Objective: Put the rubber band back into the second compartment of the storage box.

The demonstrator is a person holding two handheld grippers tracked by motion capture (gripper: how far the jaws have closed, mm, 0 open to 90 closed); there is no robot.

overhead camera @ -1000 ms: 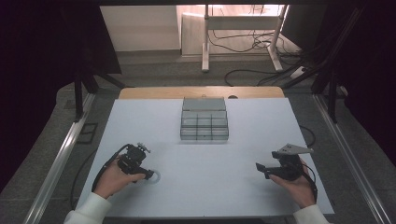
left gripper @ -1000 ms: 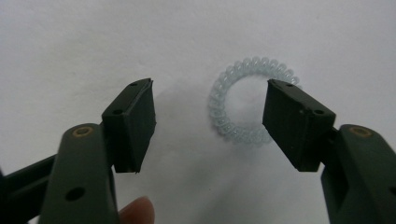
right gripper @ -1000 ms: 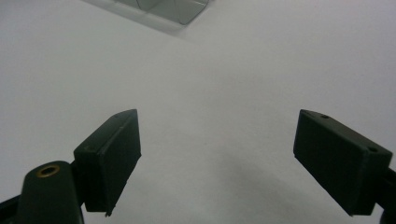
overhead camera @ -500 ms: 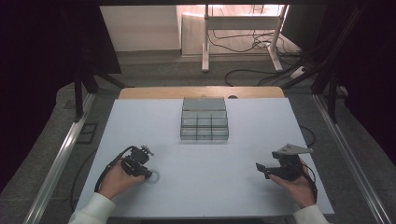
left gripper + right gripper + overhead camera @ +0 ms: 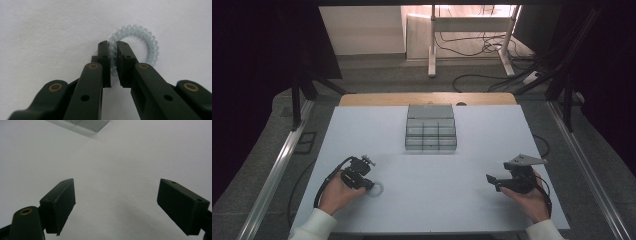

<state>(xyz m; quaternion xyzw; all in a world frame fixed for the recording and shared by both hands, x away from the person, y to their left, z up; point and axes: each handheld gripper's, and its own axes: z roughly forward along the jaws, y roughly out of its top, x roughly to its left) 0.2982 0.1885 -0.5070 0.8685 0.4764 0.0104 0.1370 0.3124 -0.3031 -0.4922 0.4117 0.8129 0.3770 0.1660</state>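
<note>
A pale blue spiral hair tie [image 5: 147, 42] lies flat on the white table [image 5: 437, 170] at the near left; in the high view the hair tie [image 5: 377, 188] is a faint ring. My left gripper [image 5: 113, 45] is shut on the ring's near-left side, its jaws pinching the coil between them, and my left gripper [image 5: 368, 184] sits low on the table there. At the near right my right gripper [image 5: 490, 180] is held open, and in its own view the right gripper [image 5: 116, 202] has only bare table between its jaws.
A clear plastic organizer box [image 5: 430, 128] with several small compartments stands at the table's far middle; its corner [image 5: 87, 125] shows at the top of the right gripper view. A wooden strip [image 5: 427, 98] edges the far side. Metal rails run along both sides.
The left hand and gripper have slid slightly toward the near side and settled on the hair tie. The right gripper has not moved.
</note>
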